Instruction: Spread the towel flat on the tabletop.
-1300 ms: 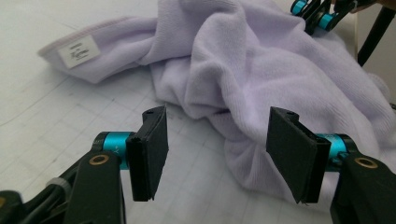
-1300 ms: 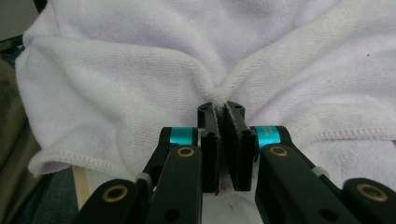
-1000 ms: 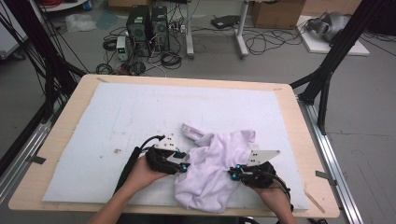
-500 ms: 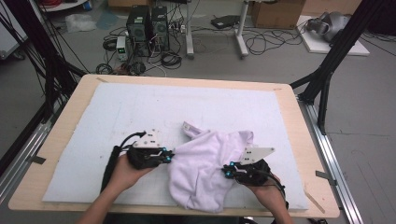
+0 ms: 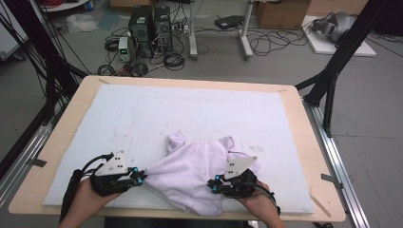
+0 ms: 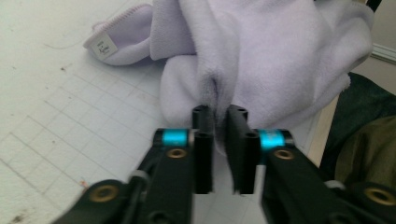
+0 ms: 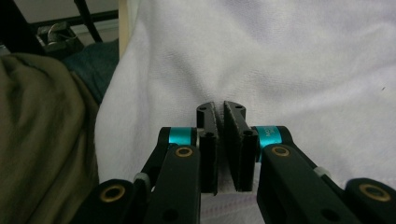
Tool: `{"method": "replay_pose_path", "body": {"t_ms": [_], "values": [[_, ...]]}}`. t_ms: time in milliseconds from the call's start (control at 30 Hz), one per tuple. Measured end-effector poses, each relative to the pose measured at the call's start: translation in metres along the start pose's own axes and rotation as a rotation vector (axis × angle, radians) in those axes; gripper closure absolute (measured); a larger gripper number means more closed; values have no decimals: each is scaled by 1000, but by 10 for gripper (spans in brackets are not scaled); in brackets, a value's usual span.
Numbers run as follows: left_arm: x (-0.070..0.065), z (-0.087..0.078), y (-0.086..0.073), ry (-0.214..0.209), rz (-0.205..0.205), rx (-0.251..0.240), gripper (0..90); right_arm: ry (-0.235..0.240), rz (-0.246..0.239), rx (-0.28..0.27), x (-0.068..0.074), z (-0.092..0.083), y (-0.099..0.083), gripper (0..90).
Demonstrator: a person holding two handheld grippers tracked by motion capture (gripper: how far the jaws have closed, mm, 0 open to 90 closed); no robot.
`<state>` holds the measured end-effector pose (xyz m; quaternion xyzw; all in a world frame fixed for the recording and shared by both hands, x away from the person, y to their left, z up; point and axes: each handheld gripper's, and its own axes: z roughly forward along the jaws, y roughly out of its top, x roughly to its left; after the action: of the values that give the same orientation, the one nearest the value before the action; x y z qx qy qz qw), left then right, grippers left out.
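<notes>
A pale lilac towel (image 5: 195, 164) lies bunched on the near half of the white mat, drawn out between my two grippers. My left gripper (image 5: 141, 176) holds its left corner. In the left gripper view a fold of the towel (image 6: 275, 56) is pinched between the jaws of that gripper (image 6: 220, 112); these have just been opening slightly but still press on the cloth. A white label (image 6: 102, 45) shows on the far hem. My right gripper (image 5: 212, 185) grips the towel's near right part. In the right gripper view its jaws (image 7: 220, 108) are shut on the towel (image 7: 289, 60).
The white mat (image 5: 199, 107) covers a wooden table (image 5: 304, 123); its front edge runs close under both hands. Black frame legs (image 5: 332, 71) stand at the right, and computers and cables (image 5: 152, 23) lie on the floor beyond. Olive clothing (image 7: 42, 140) shows left of the right gripper.
Both grippers have moved left, the left one farther, and it has drawn a corner of the towel out sideways. The towel now lies stretched between them instead of heaped.
</notes>
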<state>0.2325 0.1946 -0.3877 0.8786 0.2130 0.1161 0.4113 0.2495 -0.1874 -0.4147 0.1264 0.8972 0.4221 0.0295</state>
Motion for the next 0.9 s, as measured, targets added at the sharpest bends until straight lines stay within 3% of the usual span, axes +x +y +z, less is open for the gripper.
{"method": "replay_pose_path", "body": {"t_ms": [67,167,300,400,533,633,767,900], "values": [[4,-1,0,18,-21,-23,638,10,16,1,-1,-2,-2,768],[11,-6,7,12,-38,-68,528,5,31,-47,-6,-15,4,699],[22,-4,23,13,-22,-99,520,-53,35,-85,-23,-30,17,616],[30,12,32,0,-11,-89,520,-88,53,-88,-37,-28,20,572],[36,44,36,-43,-35,-47,483,-121,70,-16,-51,-11,16,547],[38,62,34,-80,-35,-10,543,-125,80,30,-57,1,9,575],[38,77,27,-131,-30,45,778,-123,93,61,-59,9,-2,726],[36,74,20,-111,-37,52,851,-104,103,49,-57,7,-8,845]]}}
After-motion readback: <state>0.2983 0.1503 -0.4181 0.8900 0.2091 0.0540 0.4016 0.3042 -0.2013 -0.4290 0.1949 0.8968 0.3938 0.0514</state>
